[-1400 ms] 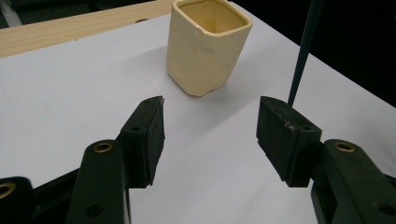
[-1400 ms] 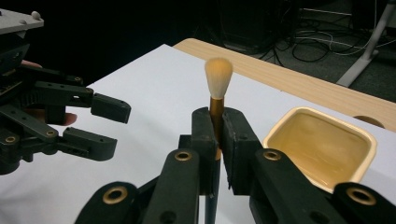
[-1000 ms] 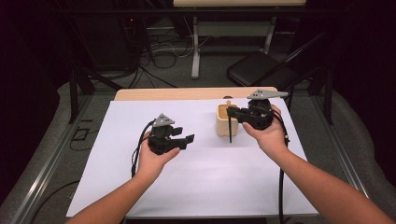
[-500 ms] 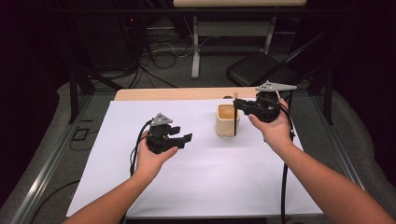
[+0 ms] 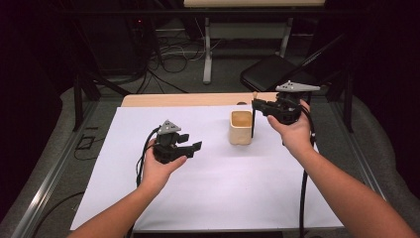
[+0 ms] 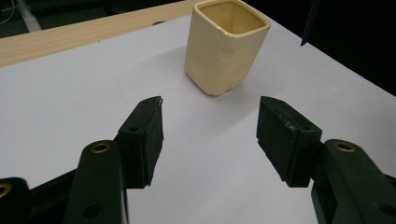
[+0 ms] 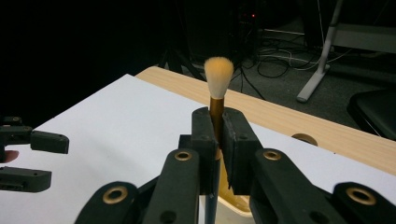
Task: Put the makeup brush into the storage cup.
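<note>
Item 1: right gripper (image 5: 257,104), sitting at about 2 o'clock on the white sheet (image 5: 218,198) in the high view. Its jaws are pinching a makeup brush (image 7: 218,81) by the gold ferrule. The pale bristles are pointing up, and the dark handle (image 5: 253,124) is hanging straight down, just beside the cup at its 3 o'clock side.

Item 2: cream square cup (image 5: 241,127), standing upright and open-mouthed on the sheet, a little toward 1 o'clock of centre. In the left gripper view it is sitting at 12 o'clock, beyond the jaws and apart from them.

Item 3: left gripper (image 5: 190,147), resting in the person's left hand (image 5: 161,166) at about 9 o'clock of the cup, well apart from it. Its jaws are standing spread, nothing between the pads (image 6: 144,135), over bare sheet.

Item 4: wooden table edge (image 5: 188,99), showing at 12 o'clock beyond the sheet.
</note>
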Demonstrator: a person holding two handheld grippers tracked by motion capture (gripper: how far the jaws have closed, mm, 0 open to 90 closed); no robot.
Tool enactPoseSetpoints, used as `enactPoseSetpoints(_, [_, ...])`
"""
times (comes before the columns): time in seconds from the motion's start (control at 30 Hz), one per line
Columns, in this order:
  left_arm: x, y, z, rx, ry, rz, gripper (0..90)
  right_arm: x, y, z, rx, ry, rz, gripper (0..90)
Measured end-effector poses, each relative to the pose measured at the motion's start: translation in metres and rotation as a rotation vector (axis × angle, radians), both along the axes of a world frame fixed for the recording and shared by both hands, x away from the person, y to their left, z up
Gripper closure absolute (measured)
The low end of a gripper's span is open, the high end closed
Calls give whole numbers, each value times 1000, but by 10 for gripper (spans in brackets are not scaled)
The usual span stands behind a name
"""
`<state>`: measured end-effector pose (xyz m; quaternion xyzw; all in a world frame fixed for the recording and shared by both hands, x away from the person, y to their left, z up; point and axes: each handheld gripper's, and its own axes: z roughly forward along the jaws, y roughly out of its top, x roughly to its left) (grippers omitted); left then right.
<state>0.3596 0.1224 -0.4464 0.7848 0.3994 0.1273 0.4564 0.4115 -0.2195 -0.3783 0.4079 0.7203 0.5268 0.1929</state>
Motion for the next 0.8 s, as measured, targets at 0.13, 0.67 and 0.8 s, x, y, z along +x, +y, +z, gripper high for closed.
enactPoseSetpoints(0.13, [-1, 1, 0, -3, -52, -7, 402, 1, -1, 1, 5, -5, -4, 840])
enactPoseSetpoints(0.67, [1, 3, -3, 52, -55, -28, 385, 4, 5, 0, 4, -12, 0, 840])
enactPoseSetpoints(0.8, [0, 2, -3, 54, -47, -40, 346, 5, 5, 0, 5, -15, -7, 840])
